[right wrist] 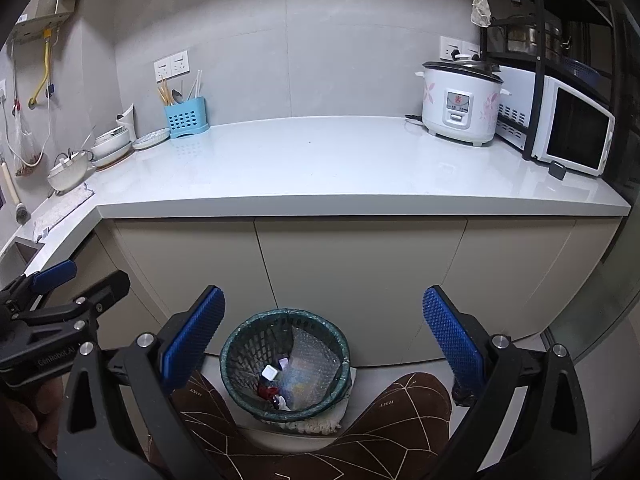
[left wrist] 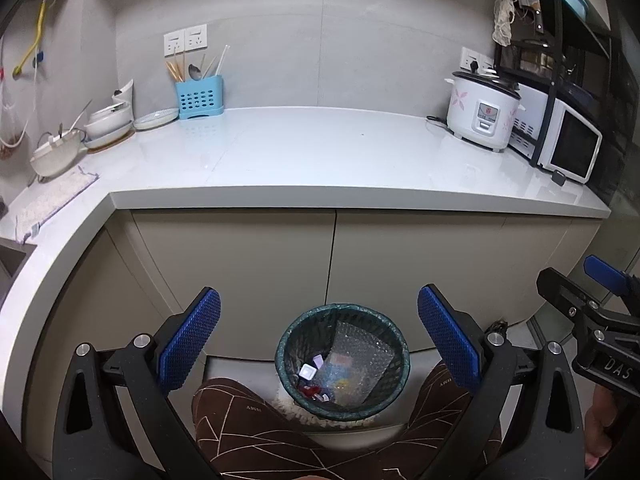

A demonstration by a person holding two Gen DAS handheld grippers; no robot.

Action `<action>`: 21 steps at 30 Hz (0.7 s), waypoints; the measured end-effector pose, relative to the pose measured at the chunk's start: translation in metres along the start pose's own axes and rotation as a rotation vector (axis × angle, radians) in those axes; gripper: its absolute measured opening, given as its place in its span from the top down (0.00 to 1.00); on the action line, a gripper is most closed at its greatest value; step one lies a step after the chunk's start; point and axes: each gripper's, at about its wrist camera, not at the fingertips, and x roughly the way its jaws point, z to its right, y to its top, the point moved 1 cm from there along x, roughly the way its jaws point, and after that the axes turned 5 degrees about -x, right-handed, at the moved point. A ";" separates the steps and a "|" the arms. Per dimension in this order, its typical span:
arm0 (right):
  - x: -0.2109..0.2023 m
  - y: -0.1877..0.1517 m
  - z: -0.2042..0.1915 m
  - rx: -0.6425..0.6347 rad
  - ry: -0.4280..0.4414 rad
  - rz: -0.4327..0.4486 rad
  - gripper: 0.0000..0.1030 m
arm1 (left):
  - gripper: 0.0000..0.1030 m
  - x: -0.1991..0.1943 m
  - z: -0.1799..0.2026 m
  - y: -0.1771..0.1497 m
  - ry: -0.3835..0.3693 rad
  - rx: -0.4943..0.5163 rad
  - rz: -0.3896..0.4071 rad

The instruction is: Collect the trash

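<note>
Below, trash bin (left wrist: 342, 360) between open left claw (left wrist: 319, 340)

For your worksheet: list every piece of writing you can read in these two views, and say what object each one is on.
"DAS": on the right gripper body.
"GenRobot.AI": on the left gripper body.
Small repeated print on the brown patterned trousers: too blurred to read.
Panel label on the rice cooker: too small to read.

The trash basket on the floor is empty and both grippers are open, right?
Not quite. The trash basket on the floor already holds bubble wrap and small scraps, as the left wrist view shows. Both the left gripper and the right gripper are indeed open.
</note>
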 end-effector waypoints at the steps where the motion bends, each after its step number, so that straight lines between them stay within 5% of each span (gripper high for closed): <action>1: 0.000 0.000 0.000 0.000 -0.002 0.001 0.07 | 0.06 0.001 0.001 0.000 0.002 0.001 -0.001; 21: 0.005 -0.002 0.007 0.022 -0.007 -0.013 0.07 | 0.06 0.003 0.003 -0.003 0.003 0.005 -0.005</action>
